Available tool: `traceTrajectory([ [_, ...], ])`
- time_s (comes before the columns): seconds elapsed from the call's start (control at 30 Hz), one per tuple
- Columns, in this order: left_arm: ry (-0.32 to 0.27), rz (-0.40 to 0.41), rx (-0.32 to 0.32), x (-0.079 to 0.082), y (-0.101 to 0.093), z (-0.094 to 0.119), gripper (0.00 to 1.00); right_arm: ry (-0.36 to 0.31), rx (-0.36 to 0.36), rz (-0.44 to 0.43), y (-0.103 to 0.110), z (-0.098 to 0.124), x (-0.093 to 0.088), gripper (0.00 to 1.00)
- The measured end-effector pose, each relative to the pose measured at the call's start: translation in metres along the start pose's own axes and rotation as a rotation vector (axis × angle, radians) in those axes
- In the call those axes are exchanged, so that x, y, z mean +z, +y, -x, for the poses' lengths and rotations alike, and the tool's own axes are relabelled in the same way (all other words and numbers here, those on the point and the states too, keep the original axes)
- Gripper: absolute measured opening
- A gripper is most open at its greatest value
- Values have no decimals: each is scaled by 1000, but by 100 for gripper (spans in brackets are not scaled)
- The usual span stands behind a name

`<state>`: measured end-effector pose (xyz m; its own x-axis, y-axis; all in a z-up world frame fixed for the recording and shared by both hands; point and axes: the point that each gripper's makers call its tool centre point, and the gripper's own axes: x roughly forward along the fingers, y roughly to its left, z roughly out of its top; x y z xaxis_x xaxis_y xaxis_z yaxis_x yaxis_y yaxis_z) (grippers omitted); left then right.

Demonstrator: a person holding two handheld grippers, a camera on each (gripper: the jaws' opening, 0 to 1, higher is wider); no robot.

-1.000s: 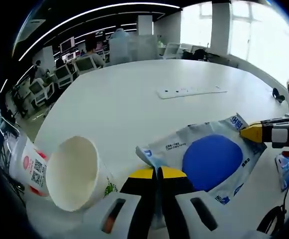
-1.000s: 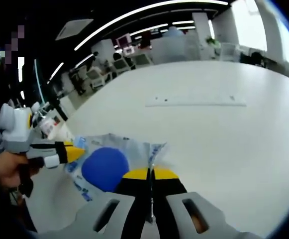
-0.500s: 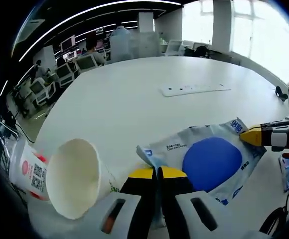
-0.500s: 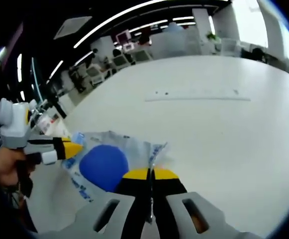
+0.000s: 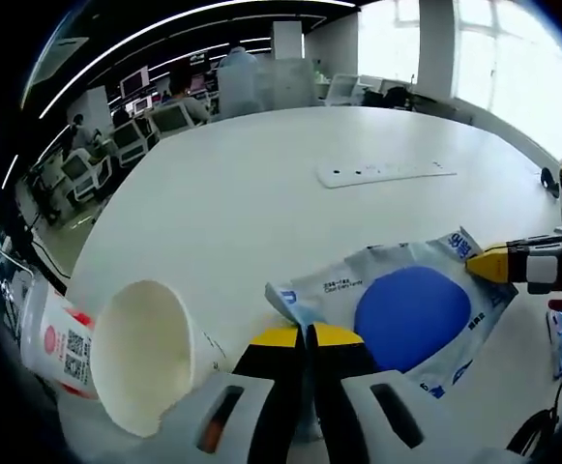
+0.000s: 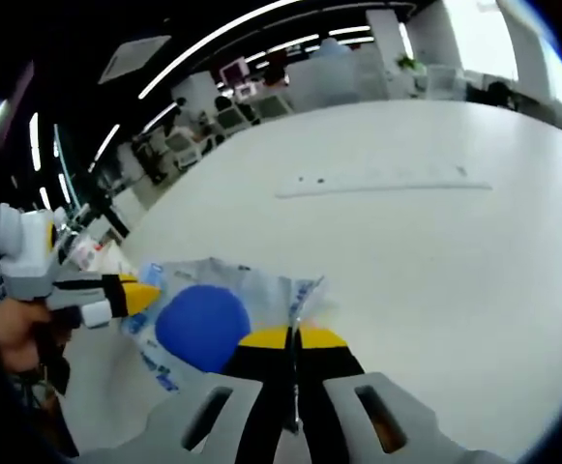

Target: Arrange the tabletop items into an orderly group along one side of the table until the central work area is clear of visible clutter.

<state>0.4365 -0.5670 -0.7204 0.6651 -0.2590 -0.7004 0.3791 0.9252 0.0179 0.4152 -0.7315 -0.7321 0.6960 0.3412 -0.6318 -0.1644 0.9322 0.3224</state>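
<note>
Left gripper [image 5: 307, 335] and right gripper [image 6: 293, 336] each clamped on opposite corners of the wipes pack [image 5: 411, 311] near the table [image 5: 261, 184] edge, paper cup [image 5: 145, 353] just beside.

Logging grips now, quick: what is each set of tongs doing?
Left tongs: shut on the wipes pack.
Right tongs: shut on its opposite edge.
</note>
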Motion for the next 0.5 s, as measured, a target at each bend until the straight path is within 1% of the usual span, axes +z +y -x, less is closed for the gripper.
traceTrajectory([
  [0.23,6,3,3,-2,0,1,2,2,-1,-12,0,-1,0,0],
  [0.37,15,13,-3,-3,-1,1,6,3,-1,-20,-1,-2,-1,0],
  [0.5,11,10,-2,-3,-2,2,8,-4,-7,-31,-2,-2,-2,0],
])
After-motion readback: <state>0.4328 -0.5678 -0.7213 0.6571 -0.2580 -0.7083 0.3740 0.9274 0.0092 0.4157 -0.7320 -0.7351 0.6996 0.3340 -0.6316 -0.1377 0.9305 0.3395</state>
